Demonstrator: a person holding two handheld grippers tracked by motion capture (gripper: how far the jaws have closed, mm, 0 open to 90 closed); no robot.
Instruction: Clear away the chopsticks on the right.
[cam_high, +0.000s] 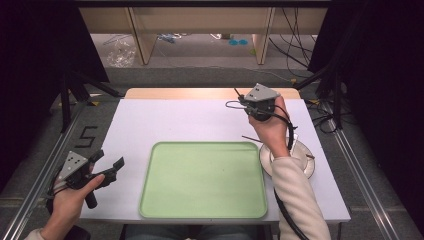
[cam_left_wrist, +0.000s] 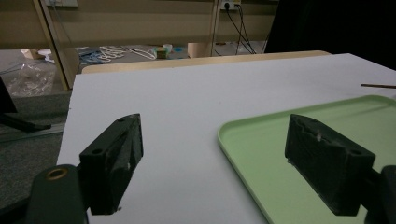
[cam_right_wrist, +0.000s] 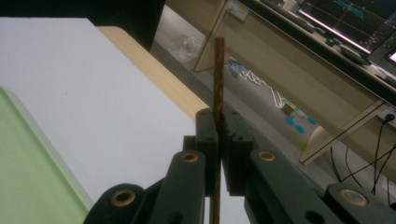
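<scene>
right hand-held gripper (cam_right_wrist: 218, 122) pinches thin brown stick (cam_right_wrist: 218, 74), may pivot or slip | left hand-held gripper (cam_left_wrist: 212, 154) wide, lower left

Both grippers (cam_high: 107, 167) (cam_high: 239, 95) are black with grey triangular plates; brass rivets sit behind the fingers (cam_right_wrist: 207, 140); cream sleeve (cam_high: 299, 195).

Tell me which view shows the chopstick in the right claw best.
The right gripper view: the chopstick stands large, pinched between the shut jaws. The high view shows just its thin tip above the right claw. The left gripper view shows another stick.
</scene>
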